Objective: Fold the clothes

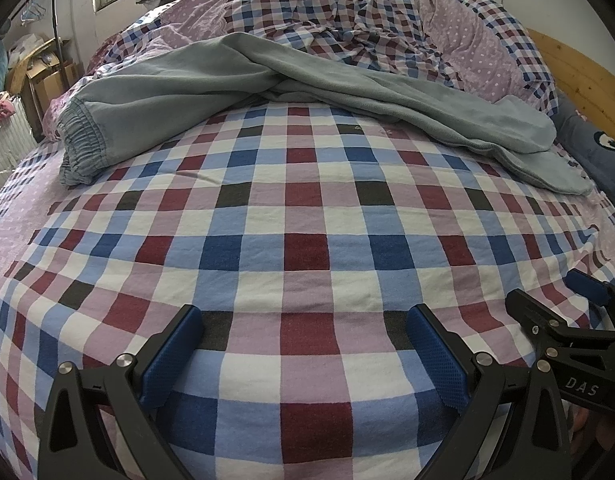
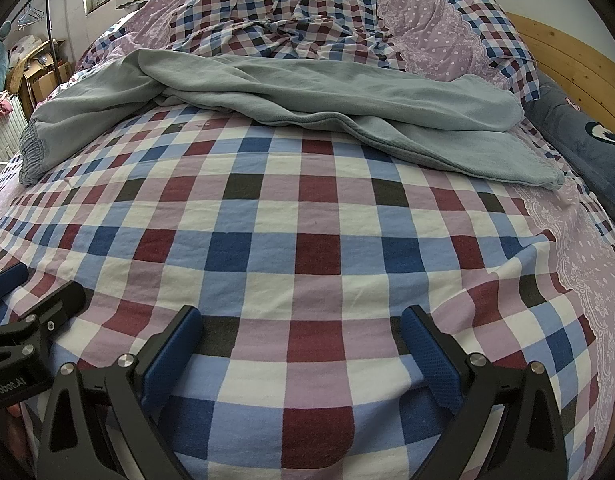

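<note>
A pair of grey-blue sweatpants [image 1: 211,92] lies crumpled across the far half of the checked bedsheet [image 1: 303,216], with its elastic waistband [image 1: 81,148] at the left and the leg ends [image 1: 547,160] at the right. The pants also show in the right wrist view [image 2: 291,92]. My left gripper [image 1: 305,320] is open and empty, low over the near part of the sheet, well short of the pants. My right gripper [image 2: 301,320] is open and empty beside it; it also shows at the right edge of the left wrist view [image 1: 563,292].
A rumpled checked and lilac duvet [image 1: 347,20] is piled behind the pants. A wooden headboard [image 1: 579,76] and a dark blue pillow [image 1: 599,148] are at the right. Boxes [image 1: 47,76], a white basket [image 1: 7,148] and a clothes rack [image 1: 55,8] stand left of the bed.
</note>
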The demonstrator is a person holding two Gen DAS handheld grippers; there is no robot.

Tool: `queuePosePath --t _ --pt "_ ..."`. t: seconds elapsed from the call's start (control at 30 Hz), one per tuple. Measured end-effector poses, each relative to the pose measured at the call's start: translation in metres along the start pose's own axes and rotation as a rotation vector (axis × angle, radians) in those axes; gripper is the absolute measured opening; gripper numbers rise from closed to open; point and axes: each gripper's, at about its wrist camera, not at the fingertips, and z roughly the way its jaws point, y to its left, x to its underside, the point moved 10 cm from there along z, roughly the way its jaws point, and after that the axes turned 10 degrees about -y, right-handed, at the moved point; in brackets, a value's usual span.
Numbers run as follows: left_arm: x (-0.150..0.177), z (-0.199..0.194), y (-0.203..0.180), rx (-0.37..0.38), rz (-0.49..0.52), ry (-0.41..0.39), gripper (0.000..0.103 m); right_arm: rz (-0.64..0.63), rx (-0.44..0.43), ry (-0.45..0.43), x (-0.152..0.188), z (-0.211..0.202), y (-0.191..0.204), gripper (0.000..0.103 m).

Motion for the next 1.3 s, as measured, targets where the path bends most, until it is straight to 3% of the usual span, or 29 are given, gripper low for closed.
queuePosePath --t 1.3 --pt "0.0017 -0.0008 0.006 0.008 0.01 0.015 0.103 0.004 -0.001 0.003 0.001 -0.0011 -0.0024 0.102"
